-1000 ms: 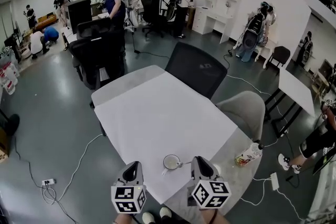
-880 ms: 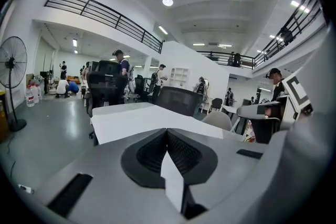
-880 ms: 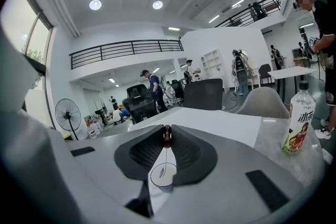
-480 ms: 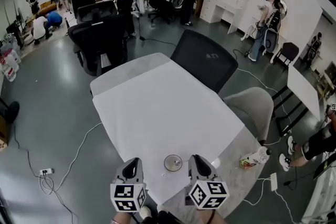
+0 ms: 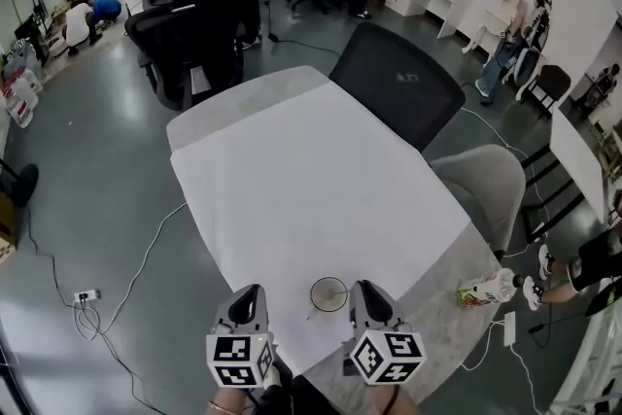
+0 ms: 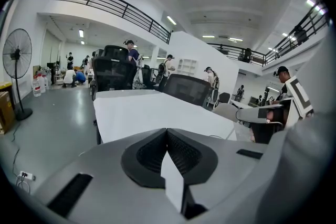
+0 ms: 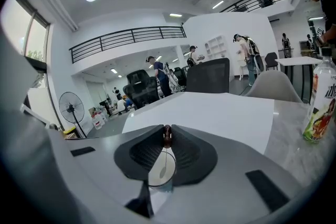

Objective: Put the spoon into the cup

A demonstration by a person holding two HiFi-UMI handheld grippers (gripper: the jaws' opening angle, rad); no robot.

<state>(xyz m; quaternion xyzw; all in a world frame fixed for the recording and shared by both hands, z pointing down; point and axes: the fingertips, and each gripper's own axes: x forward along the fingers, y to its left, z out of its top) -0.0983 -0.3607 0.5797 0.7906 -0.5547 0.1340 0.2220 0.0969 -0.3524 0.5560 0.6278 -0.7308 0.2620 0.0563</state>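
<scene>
A clear glass cup (image 5: 328,293) stands near the front edge of the white table (image 5: 292,180), between my two grippers. My right gripper (image 5: 362,291) sits just right of the cup. In the right gripper view my right gripper (image 7: 167,135) is shut on the brown end of the spoon's handle. Below the jaws, the spoon bowl (image 7: 161,167) hangs inside the cup (image 7: 157,178). My left gripper (image 5: 248,294) is left of the cup and apart from it. In the left gripper view my left gripper (image 6: 167,132) is shut with nothing in it.
A drink bottle (image 5: 483,289) lies on the marble part of the table at the right and shows as bottle (image 7: 320,107) in the right gripper view. A black chair (image 5: 403,92) and a grey chair (image 5: 483,190) stand at the far and right sides. People move in the background.
The head view has tilted down, so the table sits higher in the frame. The spoon handle that stuck out from the cup toward my right gripper no longer shows in that view.
</scene>
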